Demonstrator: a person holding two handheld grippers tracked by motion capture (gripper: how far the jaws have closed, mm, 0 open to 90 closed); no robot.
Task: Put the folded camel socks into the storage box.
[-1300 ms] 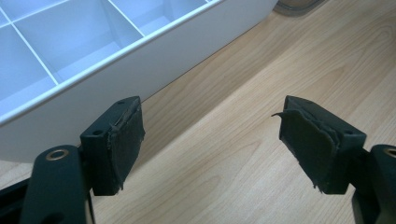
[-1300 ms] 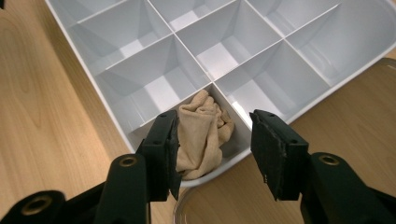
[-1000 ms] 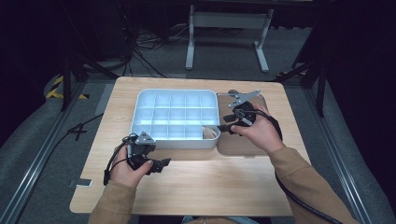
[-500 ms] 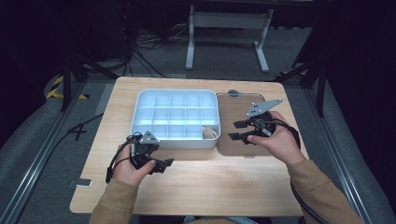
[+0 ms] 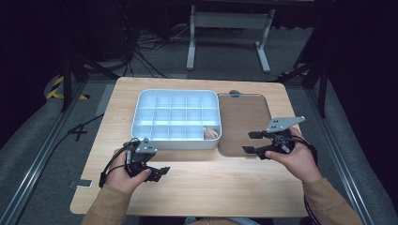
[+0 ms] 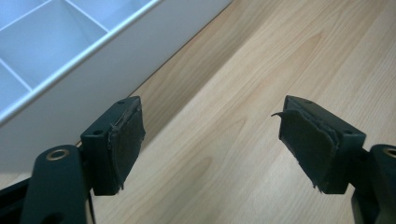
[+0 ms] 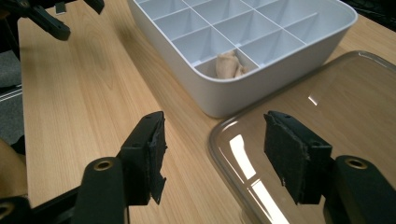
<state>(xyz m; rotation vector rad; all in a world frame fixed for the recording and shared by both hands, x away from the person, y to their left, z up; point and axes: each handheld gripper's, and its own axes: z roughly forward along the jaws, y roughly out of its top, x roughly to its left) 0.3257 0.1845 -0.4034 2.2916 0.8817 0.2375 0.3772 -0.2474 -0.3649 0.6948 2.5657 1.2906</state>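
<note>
While the clear lid [image 7: 327, 107] lies flat on the desk [image 5: 211, 187], touching the right side of the white compartment box [image 5: 173, 143], it is shown as the part next to be handled. It is judged to be light, thin and fairly stiff, though some flex is to be expected if it is lifted by one corner. Its glossy surface, marked by bright reflections in the right gripper view, is likely to be slippery. Because it lies flat, little purchase is offered except at the raised rim. The near left corner, or the small tab at the far edge, is suggested as the place to be gripped, with one pad slid under the rim.

The lid is seen as a smoke-tinted transparent sheet with rounded corners, through which the wood grain is visible. The box is divided into rows of square cells, and a small beige piece [image 7: 229, 65] is held in the near corner cell beside the lid.

The right gripper [image 5: 251, 142] is held just above the lid's near left corner. Its jaws have just been opening and stand wide, with nothing between them. The left gripper [image 6: 212, 144] is held over bare desk just in front of the box, its jaws likewise wide apart and empty.
</note>
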